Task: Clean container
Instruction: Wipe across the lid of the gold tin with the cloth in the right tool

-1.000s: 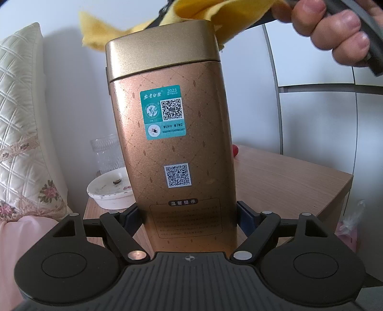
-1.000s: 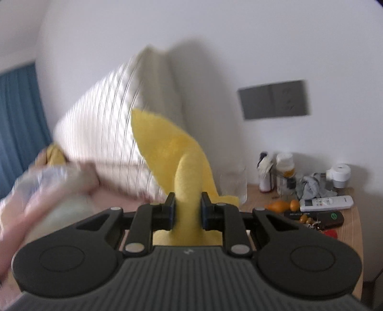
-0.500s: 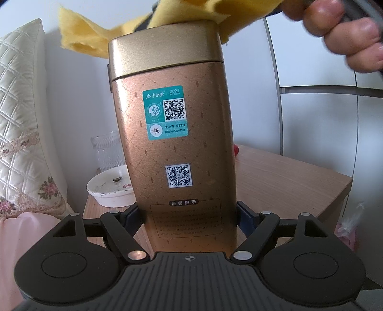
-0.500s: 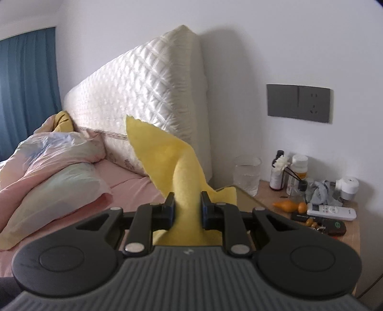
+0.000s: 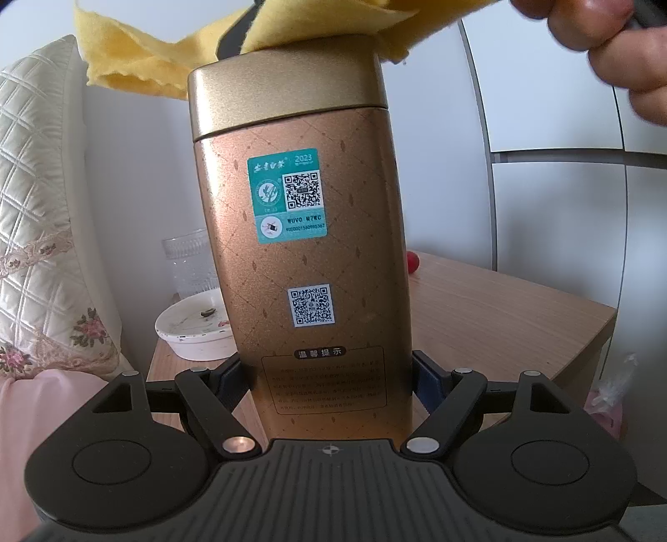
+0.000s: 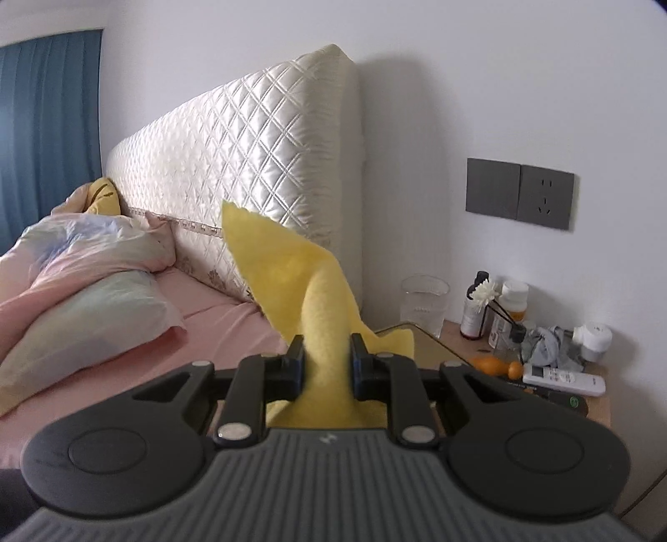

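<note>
- left wrist view: the tall gold-brown metal tin with a teal sticker (image 5: 308, 258) is clamped low on its body between the jaws of the left gripper (image 5: 329, 377), which are spread wide to the tin's width and pressed against both its sides.
- the tin is held upright, tilted slightly, in front of the light wooden bedside table (image 5: 500, 317); whether its base touches the table cannot be told.
- the soft yellow cleaning cloth (image 5: 333, 25) is laid over the tin's smooth gold lid (image 5: 287, 96), and the person's right hand (image 5: 600, 46) is seen at the upper right.
- the lid is shut, so the tin's contents are hidden.
- the wiping is judged best done with the cloth kept flat on the lid, pressed lightly, and the tin held firm so that it is not tipped.
- a shallow white ceramic dish (image 5: 194, 329) beside the tin holds a small dark scrap; a ribbed clear glass (image 5: 189, 262) behind it appears empty.
- right wrist view: the right gripper (image 6: 327, 367) is closed narrowly on a bunched fold of the cloth, whose free corner stands up ahead of the fingers.
- the gold lid edge is seen just under the cloth.
- a white remote control (image 6: 562, 377) lies on the table.
</note>
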Available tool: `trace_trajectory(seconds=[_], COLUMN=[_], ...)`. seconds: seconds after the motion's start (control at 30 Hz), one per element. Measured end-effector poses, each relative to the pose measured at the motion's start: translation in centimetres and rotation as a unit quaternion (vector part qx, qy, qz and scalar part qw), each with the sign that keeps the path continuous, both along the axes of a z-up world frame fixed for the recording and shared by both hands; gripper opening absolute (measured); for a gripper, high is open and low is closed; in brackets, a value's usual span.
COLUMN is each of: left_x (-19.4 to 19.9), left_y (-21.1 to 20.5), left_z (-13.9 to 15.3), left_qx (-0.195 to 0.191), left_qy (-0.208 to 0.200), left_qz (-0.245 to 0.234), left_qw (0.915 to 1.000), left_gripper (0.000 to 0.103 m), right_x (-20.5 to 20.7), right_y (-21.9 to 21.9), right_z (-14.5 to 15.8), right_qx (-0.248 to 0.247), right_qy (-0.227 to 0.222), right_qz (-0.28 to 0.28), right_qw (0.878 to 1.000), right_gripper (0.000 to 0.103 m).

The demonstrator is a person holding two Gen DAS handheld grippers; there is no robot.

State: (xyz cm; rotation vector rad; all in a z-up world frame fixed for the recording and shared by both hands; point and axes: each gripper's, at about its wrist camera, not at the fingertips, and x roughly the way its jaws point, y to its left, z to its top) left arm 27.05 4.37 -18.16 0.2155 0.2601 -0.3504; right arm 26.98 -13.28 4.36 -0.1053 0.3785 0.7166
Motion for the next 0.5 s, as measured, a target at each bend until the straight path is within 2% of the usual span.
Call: trace_trajectory(seconds=[0.2, 0.3, 0.43, 0.5], left_x=[1.0, 1.5, 2.3, 2.6], left_y=[1.4, 1.9, 2.5, 2.9], left_z=[-0.6, -1.0, -1.4, -1.7], left_qx=[-0.001, -0.002, -0.004, -0.005], left_qy=[0.002, 0.002, 0.002, 0.001], left_qz=[0.001, 0.004, 0.013, 0.022], left_qw=[1.0000, 1.0000, 0.9999, 0.9997], left_gripper=[0.082, 0.082, 0.082, 0.082], right_x=[3.4, 4.8, 4.7, 4.5], right_y=[-1.5, -3.1, -6.1, -7.6], right_z=[-0.3, -0.2, -0.1, -0.9], right_qx=[0.006, 0.028, 0.061, 0.073], right_qy=[-0.005, 0.000, -0.005, 0.006], right_qz=[-0.046, -0.076, -0.126, -0.150], right_qw=[0.999, 0.997, 0.990, 0.986], right_gripper=[0.021, 0.021, 0.022, 0.022])
